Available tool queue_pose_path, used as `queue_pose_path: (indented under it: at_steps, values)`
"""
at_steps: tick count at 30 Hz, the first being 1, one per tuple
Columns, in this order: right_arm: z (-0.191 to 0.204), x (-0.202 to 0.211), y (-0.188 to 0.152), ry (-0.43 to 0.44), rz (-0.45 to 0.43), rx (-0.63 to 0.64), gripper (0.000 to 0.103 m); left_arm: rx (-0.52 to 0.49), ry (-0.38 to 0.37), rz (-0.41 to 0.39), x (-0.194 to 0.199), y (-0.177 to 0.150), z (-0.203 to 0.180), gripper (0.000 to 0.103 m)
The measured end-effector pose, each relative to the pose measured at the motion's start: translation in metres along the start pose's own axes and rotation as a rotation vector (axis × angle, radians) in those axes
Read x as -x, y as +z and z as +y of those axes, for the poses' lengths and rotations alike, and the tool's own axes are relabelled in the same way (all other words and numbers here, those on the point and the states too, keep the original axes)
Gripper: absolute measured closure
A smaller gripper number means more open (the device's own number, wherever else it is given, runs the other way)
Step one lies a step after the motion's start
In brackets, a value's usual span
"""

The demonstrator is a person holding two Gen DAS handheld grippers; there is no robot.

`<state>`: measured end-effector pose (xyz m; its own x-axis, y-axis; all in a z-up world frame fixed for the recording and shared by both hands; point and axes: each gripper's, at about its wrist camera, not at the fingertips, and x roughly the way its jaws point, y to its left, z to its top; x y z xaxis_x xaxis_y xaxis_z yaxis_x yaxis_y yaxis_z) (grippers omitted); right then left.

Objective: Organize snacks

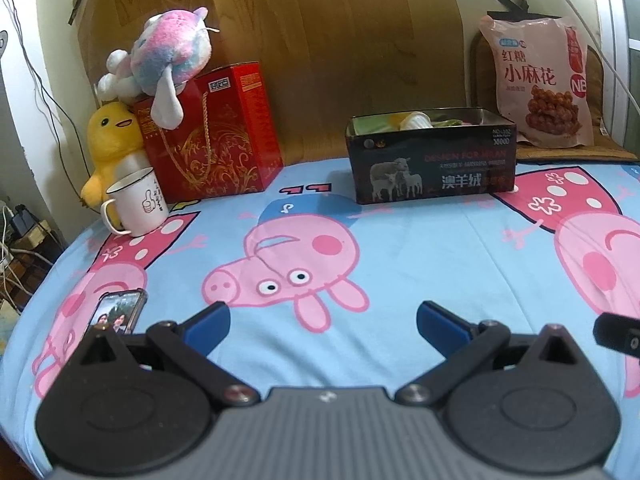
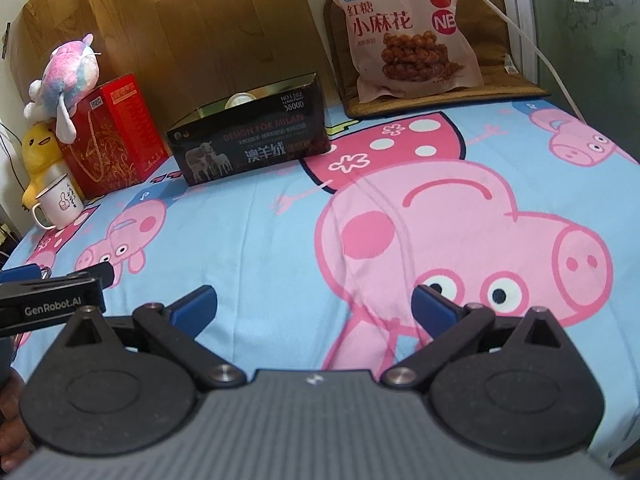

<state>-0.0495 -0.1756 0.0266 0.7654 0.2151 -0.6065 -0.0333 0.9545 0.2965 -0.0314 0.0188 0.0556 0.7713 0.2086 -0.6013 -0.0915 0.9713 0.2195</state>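
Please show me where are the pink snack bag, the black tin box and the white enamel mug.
Pink plastic snack bag [image 2: 404, 36], right wrist view: middle of its printed front.
Black rectangular tin box [image 1: 434, 168], left wrist view: its front wall.
White enamel mug [image 1: 142, 204], left wrist view: its side, near the thumb drawing.

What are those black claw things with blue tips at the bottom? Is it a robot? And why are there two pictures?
No robot: a person holds two pinching tools. Each carries a camera, so one picture looks past the left gripper, the other past the right gripper. Both are open and hold nothing. They hover over a cartoon pig sheet. On it stand a black tin with snacks inside, a red gift box, plush toys, a white mug and a phone. A pink snack bag leans at the back.
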Motion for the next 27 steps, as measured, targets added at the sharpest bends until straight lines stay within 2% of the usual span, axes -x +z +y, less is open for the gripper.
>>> queue_pose_path:
  at_steps: [8, 27]
  values:
    - [0.007, 0.005, 0.002, 0.003, -0.025, 0.026, 0.0, 0.0, 0.037, -0.011, 0.003, 0.0, 0.003, 0.0]
    - [0.015, 0.004, 0.003, -0.001, -0.026, 0.045, 0.0, -0.018, 0.032, -0.015, 0.007, 0.002, 0.001, 0.0]
